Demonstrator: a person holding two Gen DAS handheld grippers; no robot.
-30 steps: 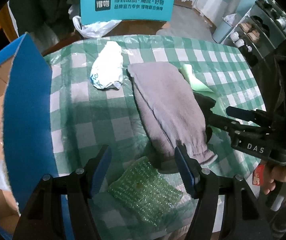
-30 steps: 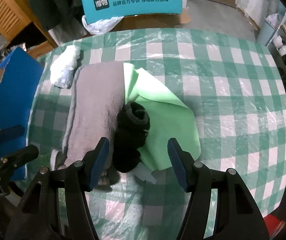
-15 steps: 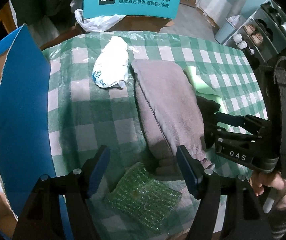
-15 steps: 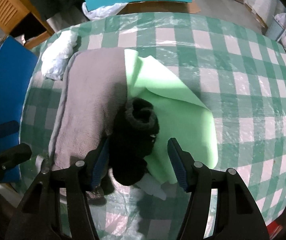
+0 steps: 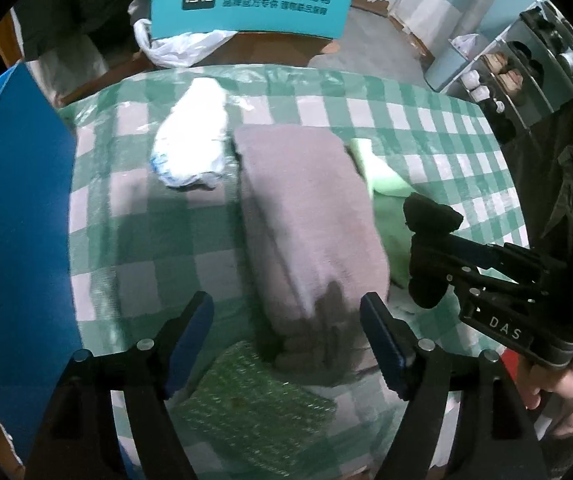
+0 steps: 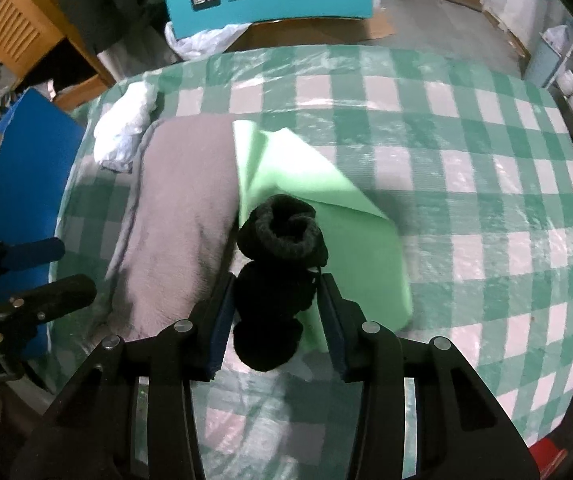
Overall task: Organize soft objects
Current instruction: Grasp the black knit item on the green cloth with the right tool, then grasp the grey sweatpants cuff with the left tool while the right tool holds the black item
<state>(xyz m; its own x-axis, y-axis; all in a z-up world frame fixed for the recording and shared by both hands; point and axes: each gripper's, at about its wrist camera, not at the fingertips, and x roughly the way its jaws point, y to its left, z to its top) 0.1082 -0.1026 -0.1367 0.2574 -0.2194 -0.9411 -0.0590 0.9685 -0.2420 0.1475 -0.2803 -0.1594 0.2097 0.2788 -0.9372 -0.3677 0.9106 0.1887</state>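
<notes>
My right gripper [image 6: 276, 292] is shut on a rolled black sock [image 6: 278, 264], which it holds just above the light green cloth [image 6: 326, 216]; the sock also shows in the left wrist view [image 5: 430, 236]. A folded grey towel [image 5: 310, 216] lies lengthwise on the checked table, left of the green cloth [image 5: 382, 184]. My left gripper [image 5: 286, 320] is open and empty, hovering over the towel's near end. A green bubble-wrap pad [image 5: 250, 404] lies below it at the table's front edge. A crumpled white plastic bag [image 5: 192, 144] lies at the back left.
A blue-lined cardboard box [image 5: 18, 240] stands open along the table's left side. A teal chair back [image 5: 254, 0] with a white bag [image 5: 182, 46] is behind the table [image 6: 466, 184]. Shelves with shoes [image 5: 526, 64] stand at the far right.
My right gripper has closed on the black sock and lifted it off the green cloth. My left gripper has drifted slightly right and forward over the towel's near end, still open.
</notes>
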